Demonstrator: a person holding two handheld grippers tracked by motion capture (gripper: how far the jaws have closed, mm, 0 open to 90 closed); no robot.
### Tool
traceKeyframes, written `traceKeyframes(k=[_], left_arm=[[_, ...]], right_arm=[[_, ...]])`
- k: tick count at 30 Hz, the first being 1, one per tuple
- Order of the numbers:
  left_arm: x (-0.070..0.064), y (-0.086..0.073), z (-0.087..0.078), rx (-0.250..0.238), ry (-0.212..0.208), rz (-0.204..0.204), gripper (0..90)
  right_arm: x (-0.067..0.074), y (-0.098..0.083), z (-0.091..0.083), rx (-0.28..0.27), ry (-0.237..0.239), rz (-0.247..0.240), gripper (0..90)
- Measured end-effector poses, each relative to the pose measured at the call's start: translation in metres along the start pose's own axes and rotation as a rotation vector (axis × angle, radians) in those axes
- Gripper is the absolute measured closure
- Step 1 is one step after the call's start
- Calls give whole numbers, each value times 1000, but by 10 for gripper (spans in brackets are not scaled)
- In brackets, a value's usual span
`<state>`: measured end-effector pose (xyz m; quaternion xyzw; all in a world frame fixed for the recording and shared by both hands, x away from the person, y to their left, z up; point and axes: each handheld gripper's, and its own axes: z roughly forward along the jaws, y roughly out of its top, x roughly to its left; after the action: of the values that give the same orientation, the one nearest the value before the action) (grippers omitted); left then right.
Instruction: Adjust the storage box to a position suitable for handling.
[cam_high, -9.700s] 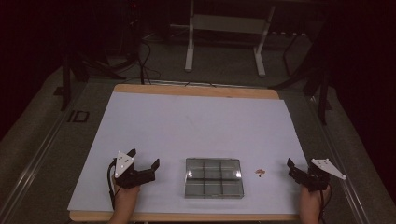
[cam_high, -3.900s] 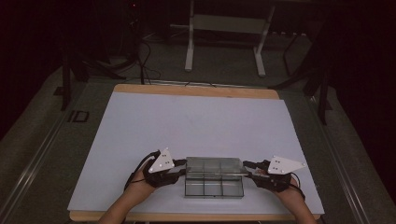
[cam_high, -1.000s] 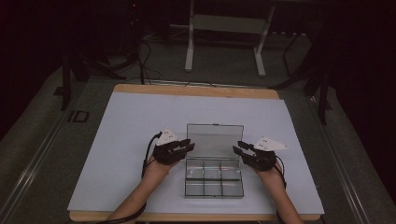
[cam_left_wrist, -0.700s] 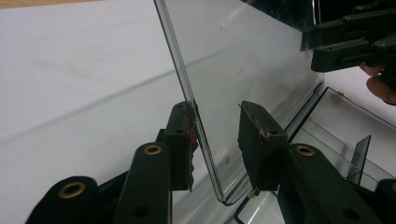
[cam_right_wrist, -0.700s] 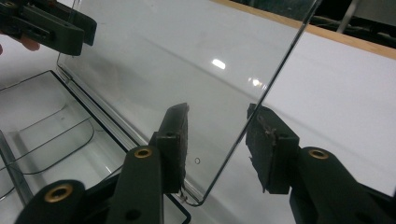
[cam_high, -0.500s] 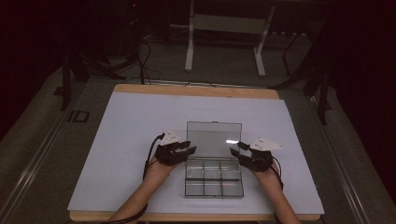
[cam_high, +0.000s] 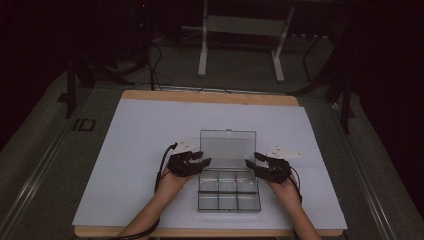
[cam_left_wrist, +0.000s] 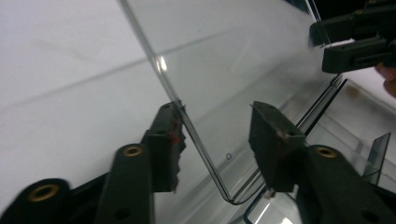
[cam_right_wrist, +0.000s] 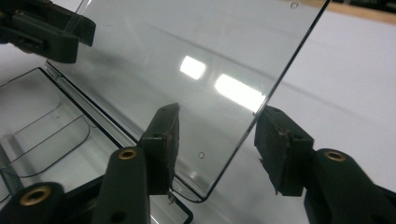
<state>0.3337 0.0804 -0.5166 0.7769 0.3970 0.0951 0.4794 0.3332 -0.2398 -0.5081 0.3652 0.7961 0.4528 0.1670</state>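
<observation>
High view: the clear box (cam_high: 229, 189) sits near the table's (cam_high: 125, 150) front edge, its lid (cam_high: 228, 145) raised toward twelve o'clock, with the left gripper (cam_high: 197, 161) at nine and the right gripper (cam_high: 252, 160) at three. Left gripper view: jaws, just opening, straddle the lid's (cam_left_wrist: 233, 60) edge, which runs toward eleven o'clock, one pad perhaps brushing it. Right gripper view: jaws likewise parting, with the lid's (cam_right_wrist: 187, 60) edge free between them and rising toward one o'clock.

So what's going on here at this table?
A person holds a gripper in each hand at a clear compartment box on the white table. Its lid stands open, tilted back. The left gripper and right gripper sit at the lid's side edges. Their jaws have just been opening: the lid's edge lies between them, and the pads no longer press on it.
</observation>
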Motion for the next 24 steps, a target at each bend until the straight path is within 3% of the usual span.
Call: traceKeyframes(k=[10,16,24], left_arm=[[-1,1,2,26,25,-8,473],[4,0,5,48,6,-79,432],[7,-2,6,50,-12,-114,431]], right_arm=[[-4,1,3,27,10,48,472],[-3,0,5,52,0,49,459],[-3,1,6,58,3,61,459]])
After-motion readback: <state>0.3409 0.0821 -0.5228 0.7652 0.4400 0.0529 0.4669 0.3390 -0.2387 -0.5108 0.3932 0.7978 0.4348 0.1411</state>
